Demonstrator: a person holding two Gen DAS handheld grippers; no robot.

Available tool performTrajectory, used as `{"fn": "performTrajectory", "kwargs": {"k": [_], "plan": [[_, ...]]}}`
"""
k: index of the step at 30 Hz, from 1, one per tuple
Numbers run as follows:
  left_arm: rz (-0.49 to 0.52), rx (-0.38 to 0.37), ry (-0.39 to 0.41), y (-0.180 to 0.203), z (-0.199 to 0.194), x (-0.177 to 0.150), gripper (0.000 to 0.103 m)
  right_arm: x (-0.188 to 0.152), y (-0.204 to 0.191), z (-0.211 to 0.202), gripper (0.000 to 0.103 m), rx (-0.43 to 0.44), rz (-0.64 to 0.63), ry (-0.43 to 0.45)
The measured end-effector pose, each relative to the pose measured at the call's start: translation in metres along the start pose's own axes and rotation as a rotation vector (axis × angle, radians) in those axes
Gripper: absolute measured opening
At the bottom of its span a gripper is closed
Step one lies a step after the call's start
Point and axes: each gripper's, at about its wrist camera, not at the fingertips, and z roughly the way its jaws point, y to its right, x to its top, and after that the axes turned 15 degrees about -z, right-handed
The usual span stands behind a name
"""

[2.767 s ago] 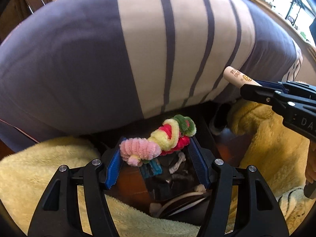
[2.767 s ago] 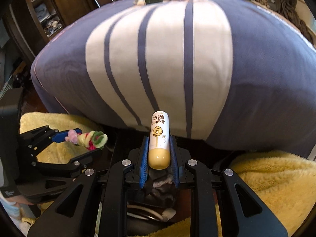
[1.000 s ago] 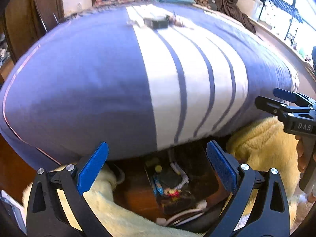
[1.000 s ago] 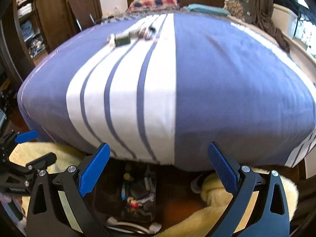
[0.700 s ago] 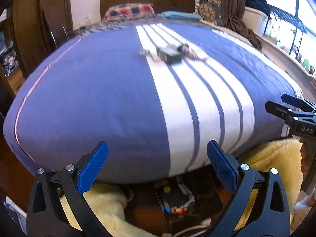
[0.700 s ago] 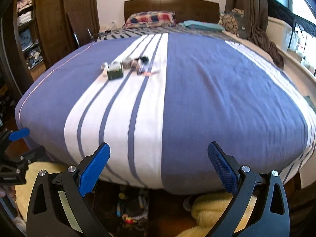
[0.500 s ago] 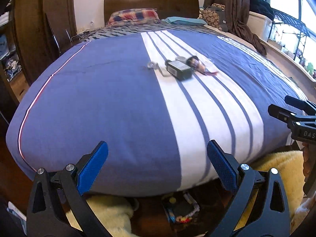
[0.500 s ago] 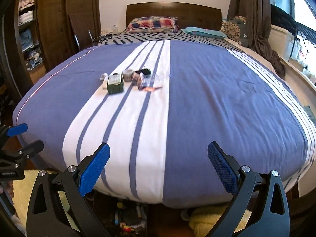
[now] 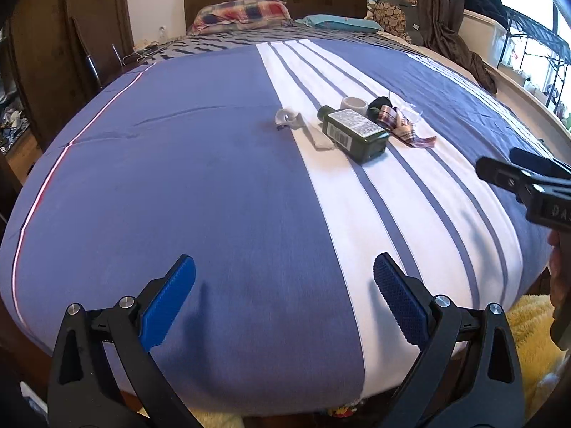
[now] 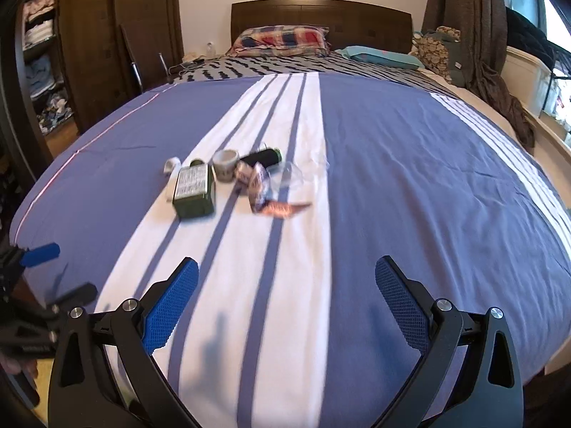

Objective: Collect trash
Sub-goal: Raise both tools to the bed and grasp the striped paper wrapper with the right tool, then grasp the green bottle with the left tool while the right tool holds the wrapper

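Both claws are wide open and hold nothing. From its own camera, the left gripper (image 9: 283, 297) hangs over the near edge of the big blue bed cover with white stripes (image 9: 214, 185), and the right gripper (image 10: 285, 299) hangs over the same edge, a bit more to the right.

The trash sits in a small pile on the white stripes, up at about 12 o'clock from the right claw and 1 o'clock from the left claw. In the pile there is a dark green flat bottle with a white label (image 10: 194, 192), a small white round tape roll (image 10: 225, 164), a black spool of thread (image 10: 262, 157), a crinkly shiny candy wrapper (image 10: 271, 199), a clear plastic scrap (image 10: 289, 174) and a little white curled paper strip (image 9: 303, 128). They lie touching or just beside each other.

I think the next step is to reach out and pick one thing each. To do it well, each claw should take a piece on its own side: the paper strip or bottle for the left, the wrapper for the right. Come down from above, and close on the narrow sides of the bottle so it does not slip.

All of the bed around the pile is open room. The two claws are near each other at 3 o'clock and 9 o'clock, so they should not cross. The soft cover may sink and bunch up, so do not pinch the cloth.
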Motion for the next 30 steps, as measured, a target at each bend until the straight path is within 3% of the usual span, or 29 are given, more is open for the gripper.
{"fn": "performTrajectory", "kwargs": {"k": [3, 8, 15, 18, 20, 22, 30], "plan": [[0.009, 0.000, -0.002, 0.005, 0.008, 0.008, 0.095, 0.013, 0.003, 0.021, 0.098, 0.018, 0.007, -0.005], [0.025, -0.008, -0.004, 0.013, 0.020, 0.019, 0.095, 0.028, 0.002, 0.050, 0.077, 0.051, 0.004, -0.027], [0.020, -0.021, 0.001, 0.017, 0.029, 0.032, 0.095, 0.039, -0.003, 0.079, 0.061, 0.083, -0.015, -0.069], [0.026, -0.023, 0.004, 0.022, 0.030, 0.036, 0.095, 0.038, -0.005, 0.085, 0.039, 0.096, -0.015, -0.088], [0.034, -0.027, 0.005, 0.027, 0.030, 0.039, 0.095, 0.037, -0.004, 0.083, 0.018, 0.104, -0.011, -0.081], [0.044, -0.034, 0.008, 0.034, 0.031, 0.042, 0.095, 0.037, -0.002, 0.078, 0.010, 0.106, -0.014, -0.072], [0.048, -0.080, 0.017, 0.061, 0.037, 0.053, 0.094, 0.028, 0.022, 0.041, 0.005, 0.043, -0.021, -0.014]]}}
